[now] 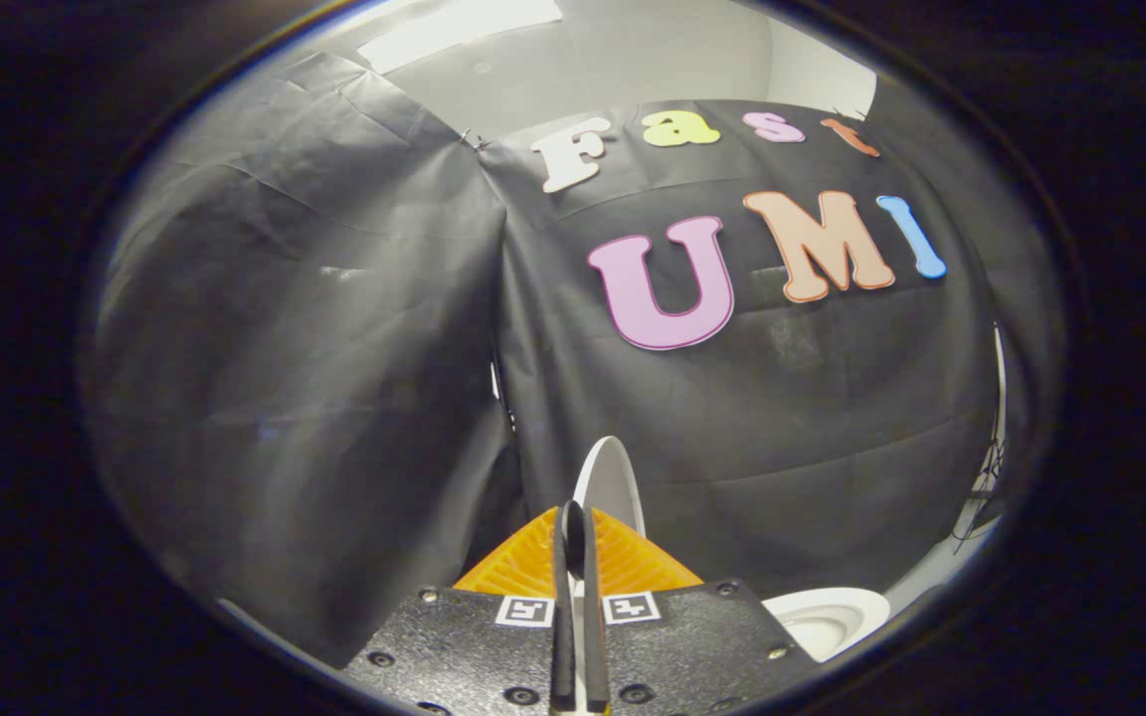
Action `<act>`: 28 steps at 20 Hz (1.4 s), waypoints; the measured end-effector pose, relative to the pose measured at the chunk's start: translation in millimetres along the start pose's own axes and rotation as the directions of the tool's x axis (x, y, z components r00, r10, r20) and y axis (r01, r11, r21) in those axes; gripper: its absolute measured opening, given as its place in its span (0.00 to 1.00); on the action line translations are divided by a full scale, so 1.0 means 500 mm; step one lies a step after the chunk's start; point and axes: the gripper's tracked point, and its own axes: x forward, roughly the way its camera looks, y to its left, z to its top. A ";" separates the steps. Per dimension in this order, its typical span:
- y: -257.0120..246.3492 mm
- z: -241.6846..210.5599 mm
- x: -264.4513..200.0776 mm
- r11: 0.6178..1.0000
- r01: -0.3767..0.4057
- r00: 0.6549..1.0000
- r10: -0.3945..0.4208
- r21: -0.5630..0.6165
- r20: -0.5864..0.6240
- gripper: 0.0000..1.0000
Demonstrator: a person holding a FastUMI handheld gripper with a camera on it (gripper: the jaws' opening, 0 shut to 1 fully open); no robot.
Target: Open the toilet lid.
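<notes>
While your tool points forward at the black cloth wall, its two fingers stand almost together, with only a thin slit between them. In this slit you hold the toilet lid, which is white and seen edge-on: it stands upright, and its rounded top rises just above and beyond the fingertips. Both fingers seem to press on the lid, one from each side, so your tool is closed on it. Behind the fingertips you see the ribbed orange parts of the tool, and lower down its dark plates with two small square markers. To the right of the tool and below it lies the white toilet bowl, open, with its rim curved toward you; the lid is well apart from this rim. At the far right, near the edge of the cloth, some thin dark cables hang down. Above the cloth a pale ceiling shows.
</notes>
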 end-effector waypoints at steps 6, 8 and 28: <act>0.050 -0.015 0.012 0.998 -0.050 0.999 0.049 -0.027 -0.015 0.05; 0.067 -0.021 0.017 0.997 -0.066 0.998 0.066 -0.037 -0.020 0.05; 0.107 -0.043 0.001 0.983 -0.161 0.986 0.157 -0.084 -0.052 0.48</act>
